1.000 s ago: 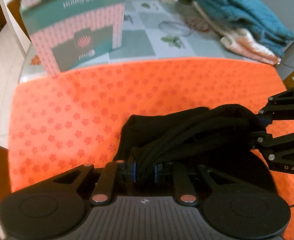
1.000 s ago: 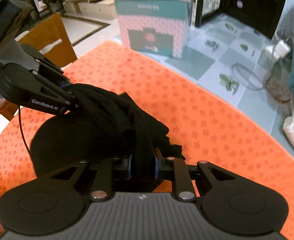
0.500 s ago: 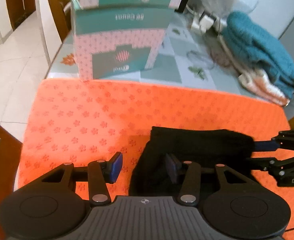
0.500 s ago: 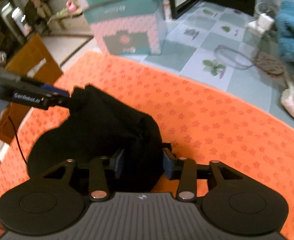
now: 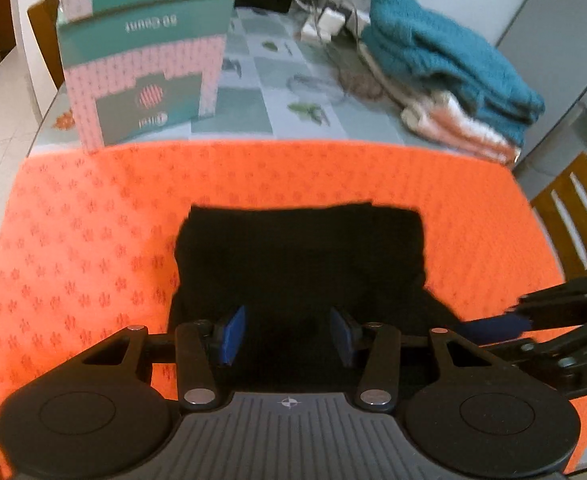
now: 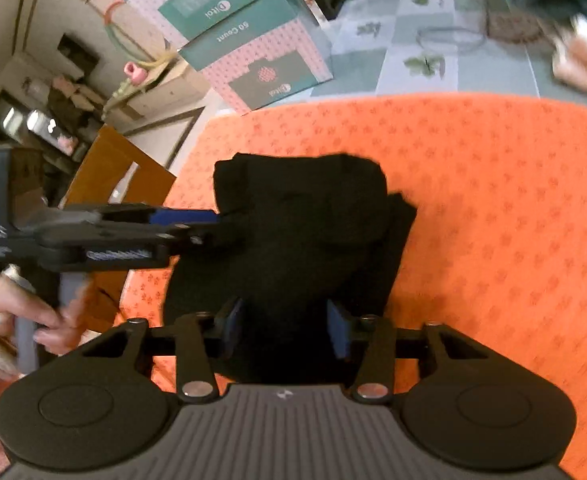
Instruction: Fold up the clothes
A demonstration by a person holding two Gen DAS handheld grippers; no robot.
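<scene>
A black garment (image 5: 301, 252) lies folded in a rough rectangle on the orange flower-print mat (image 5: 93, 232). My left gripper (image 5: 288, 334) is open at the garment's near edge, its blue pads (image 5: 233, 334) spread over the cloth and holding nothing. In the right wrist view the same garment (image 6: 305, 220) looks lumpier, with a layer sticking out on its right side. My right gripper (image 6: 285, 328) is open too, over the garment's near end. Each gripper shows in the other's view: the right one (image 5: 533, 328) low at the right, the left one (image 6: 133, 236) at the left, held by a hand (image 6: 21, 312).
Two stacked pink-and-teal boxes (image 5: 145, 80) stand beyond the mat at the back left. A folded teal knit (image 5: 445, 60) on pink-white cloths (image 5: 453, 128) lies at the back right, with a cable and charger (image 5: 325, 24) nearby. A wooden chair (image 5: 573, 216) stands at the right.
Both grippers held the bunched black garment a second ago, then opened and let it go. They have drawn back, and the garment now lies flatter on the mat.
</scene>
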